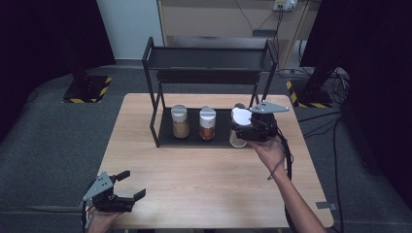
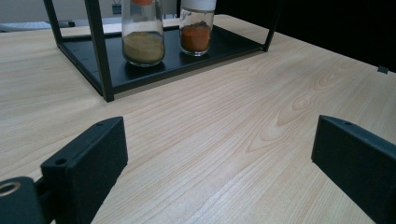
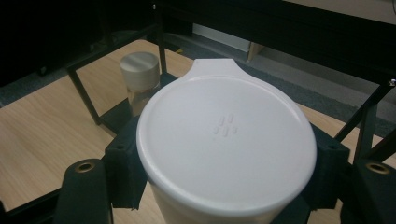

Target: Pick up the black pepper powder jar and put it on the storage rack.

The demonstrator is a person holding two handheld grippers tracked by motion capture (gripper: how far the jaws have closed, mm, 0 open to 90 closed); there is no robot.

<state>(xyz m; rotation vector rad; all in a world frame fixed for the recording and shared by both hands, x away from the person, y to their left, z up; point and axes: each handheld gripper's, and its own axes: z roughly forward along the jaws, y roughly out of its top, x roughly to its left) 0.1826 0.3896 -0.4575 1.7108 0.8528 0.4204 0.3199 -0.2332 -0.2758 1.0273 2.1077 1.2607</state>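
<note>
My right gripper (image 1: pixel 241 129) is shut on a white container with a round white lid (image 1: pixel 240 116), at the right end of the black rack's lower shelf (image 1: pixel 167 137). In the right gripper view the lid (image 3: pixel 224 135) sits between the two black jaws of that gripper (image 3: pixel 225 173), which press on its sides. A jar of tan spice (image 1: pixel 180 122) and a jar of red-orange spice (image 1: pixel 207 124) stand on the same shelf to the container's left. My left gripper (image 1: pixel 132 185) rests open at the table's front left corner, with nothing between its jaws (image 2: pixel 219 158).
The black two-level rack (image 1: pixel 209 60) stands at the back middle of the wooden table (image 1: pixel 204 179). From the left gripper view its post (image 2: pixel 100 56) and both jars (image 2: pixel 143 42) (image 2: pixel 196 35) lie ahead. A silver-capped jar (image 3: pixel 138 72) stands just beyond the held lid.
</note>
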